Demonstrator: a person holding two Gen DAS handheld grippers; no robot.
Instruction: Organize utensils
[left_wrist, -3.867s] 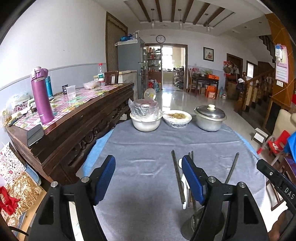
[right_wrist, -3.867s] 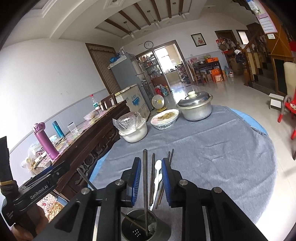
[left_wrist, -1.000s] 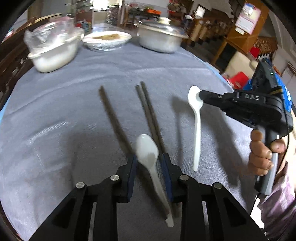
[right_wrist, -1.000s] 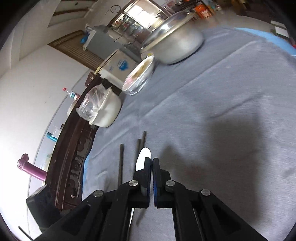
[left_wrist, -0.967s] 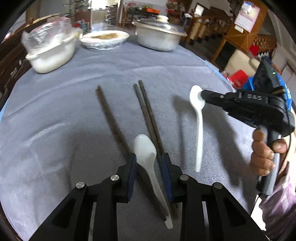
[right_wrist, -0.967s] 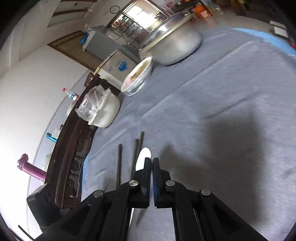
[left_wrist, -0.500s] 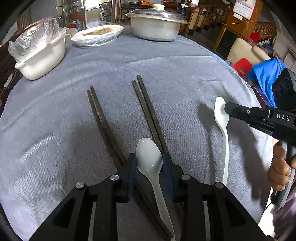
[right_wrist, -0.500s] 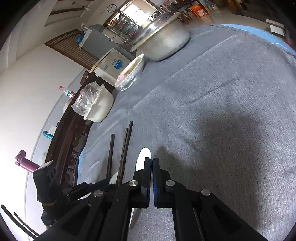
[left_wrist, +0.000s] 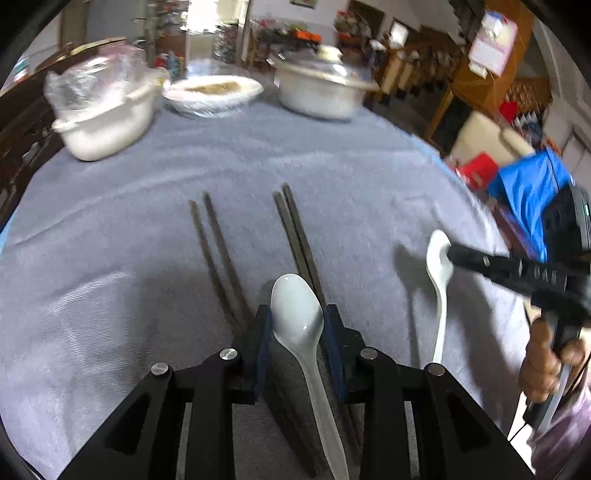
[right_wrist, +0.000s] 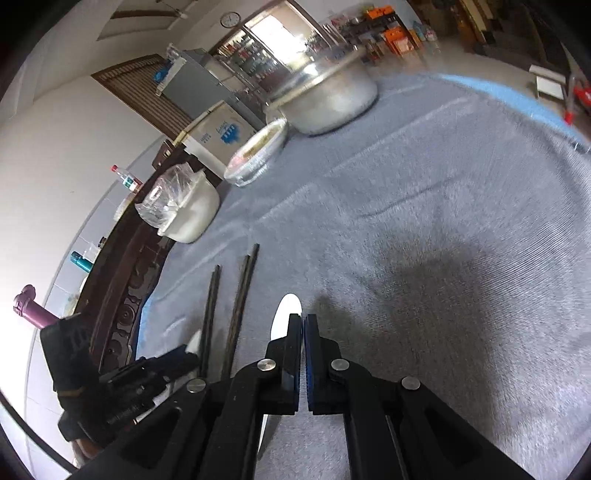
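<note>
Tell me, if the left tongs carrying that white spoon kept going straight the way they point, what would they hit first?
Probably the grey tablecloth, near the right-hand pair of dark chopsticks lying under the spoon; depth is hard to judge.

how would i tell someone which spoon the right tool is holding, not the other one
Start at the round table under the grey cloth, where two pairs of dark chopsticks lie side by side. To their right, a white spoon hangs above the cloth, gripped at its bowl by the right tool. Unlike the other white spoon, which sits between the left tool's fingers, this one's handle points down.
</note>
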